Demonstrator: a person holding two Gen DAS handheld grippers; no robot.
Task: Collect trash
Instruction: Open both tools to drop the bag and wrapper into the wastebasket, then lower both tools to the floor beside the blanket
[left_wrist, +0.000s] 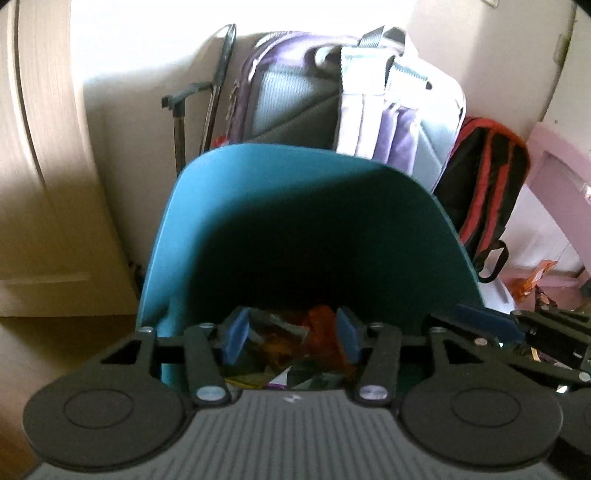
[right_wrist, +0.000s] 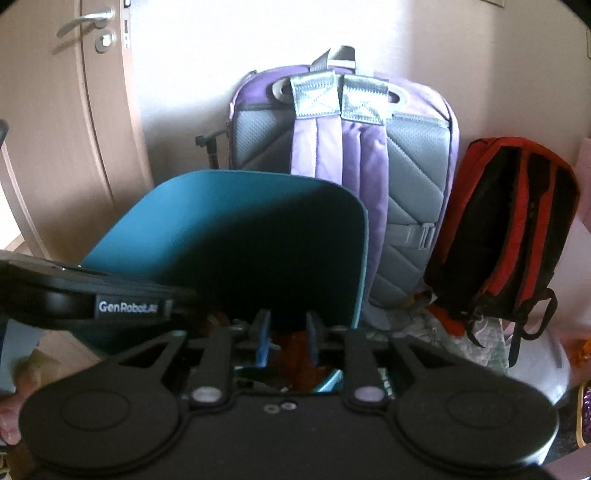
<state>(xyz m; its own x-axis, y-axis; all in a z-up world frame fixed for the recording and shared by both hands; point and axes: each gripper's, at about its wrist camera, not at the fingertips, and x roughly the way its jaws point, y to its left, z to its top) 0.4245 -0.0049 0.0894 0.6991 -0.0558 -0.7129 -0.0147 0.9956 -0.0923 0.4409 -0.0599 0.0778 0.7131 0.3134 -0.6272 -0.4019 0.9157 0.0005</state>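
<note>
Both grippers, left & right, hang over teal bin, fingers part-open, holding nothing. Wrappers inside bin: light, crinkly, slippery; pinch edges.

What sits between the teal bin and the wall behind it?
A purple backpack stands between the teal bin and the wall, with a red-and-black backpack beside it. The right wrist view shows this best.

We note a teal bin, a lilac backpack with grey quilted padding, a black backpack striped red, and orange wrappers.
</note>
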